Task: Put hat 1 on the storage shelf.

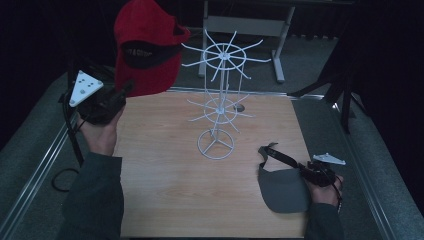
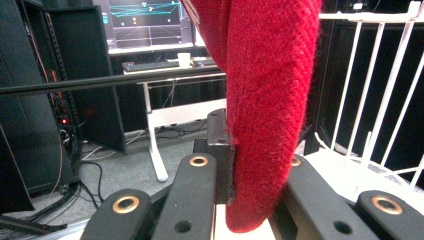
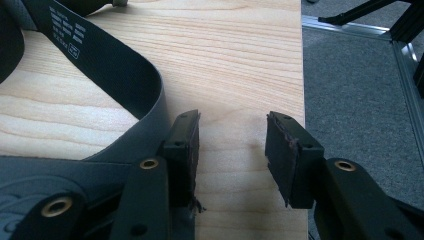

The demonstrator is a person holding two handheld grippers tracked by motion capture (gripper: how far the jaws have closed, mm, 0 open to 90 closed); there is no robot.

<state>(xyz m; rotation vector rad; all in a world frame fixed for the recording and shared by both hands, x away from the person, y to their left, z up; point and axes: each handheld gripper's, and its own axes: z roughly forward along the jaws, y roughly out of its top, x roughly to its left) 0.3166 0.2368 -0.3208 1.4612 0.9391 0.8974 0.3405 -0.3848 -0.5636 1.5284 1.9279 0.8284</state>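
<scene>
Your red cap [image 1: 146, 47] hangs lifted at ten o'clock from the white wire rack [image 1: 220, 95], pinched in your left gripper [image 2: 227, 150], while your right gripper [image 3: 232, 155] rests spread and empty at five o'clock beside the grey visor [image 1: 282, 187] on the wooden table [image 1: 165, 185].

My left hand [image 1: 102, 131] lifts the left tongs [image 1: 125, 90] high at the left side, forearm reaching up from the bottom edge, the grey three-cornered plate on top facing upward. Its jaws are clamped on red fabric. My right hand [image 1: 326, 190] holds the right tongs [image 1: 299, 169] low near the right edge of the worktop [image 1: 165, 190], jaws pointing left and standing apart with nothing between them.
</scene>
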